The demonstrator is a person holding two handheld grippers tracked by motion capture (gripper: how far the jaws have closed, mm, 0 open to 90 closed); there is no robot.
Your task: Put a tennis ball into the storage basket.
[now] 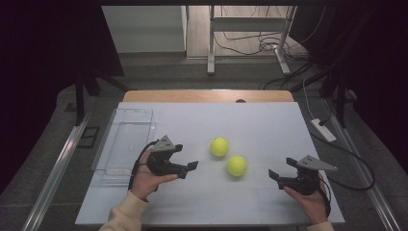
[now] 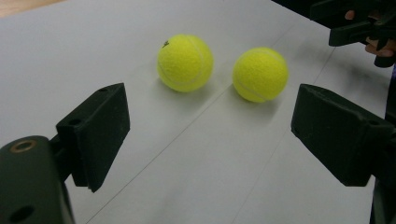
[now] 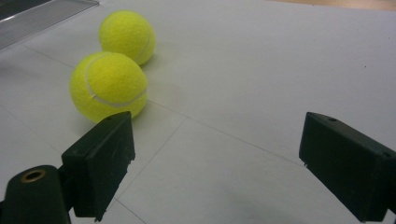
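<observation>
Two fuzzy yellow-green tennis balls lay near the middle of the white tabletop (image 1: pixel 202 202), the farther ball (image 1: pixel 219 147) and the nearer ball (image 1: pixel 236 165) just beside each other with a narrow gap between, both free of any grip. The left gripper (image 1: pixel 191 166), held in the person's left hand (image 1: pixel 146 179), pointed toward them with its black jaws spread wide and nothing between them, while the right gripper (image 1: pixel 275 177) sat near the nearer ball's other side, jaws likewise spread and empty. A clear rectangular plastic tray (image 1: pixel 126 126) rested along the tabletop's left edge, just beyond the left hand.
</observation>
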